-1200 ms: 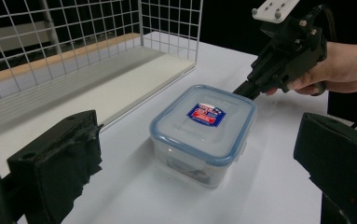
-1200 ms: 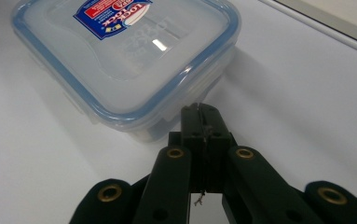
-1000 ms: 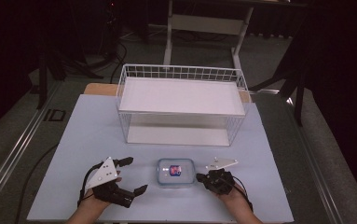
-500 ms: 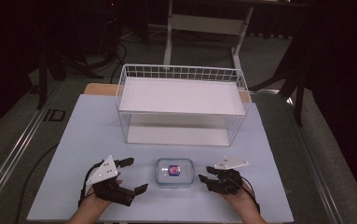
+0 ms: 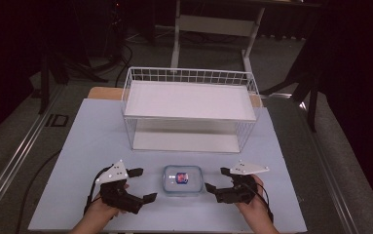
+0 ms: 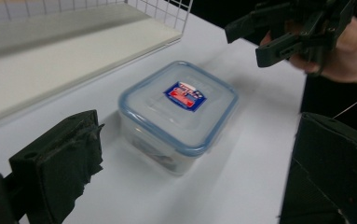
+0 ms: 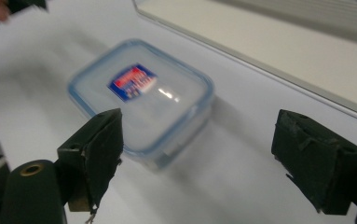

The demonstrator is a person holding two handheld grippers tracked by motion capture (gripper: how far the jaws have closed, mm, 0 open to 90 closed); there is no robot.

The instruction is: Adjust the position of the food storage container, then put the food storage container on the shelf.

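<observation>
Lying between the two grippers near the table's point(image 5: 91, 146) front edge, the lidded box point(image 5: 183, 180) is flanked closely: right gripper point(image 5: 216, 181), jaws just opened and empty, sits nearer; left gripper point(image 5: 142, 185) is spread, empty.

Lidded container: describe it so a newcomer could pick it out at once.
Start at the white wire shelf rack standing on the pale table. In front of the rack, nearer the person, sits the container. It is small, clear plastic, with a blue-rimmed lid and a red-and-blue label.
</observation>
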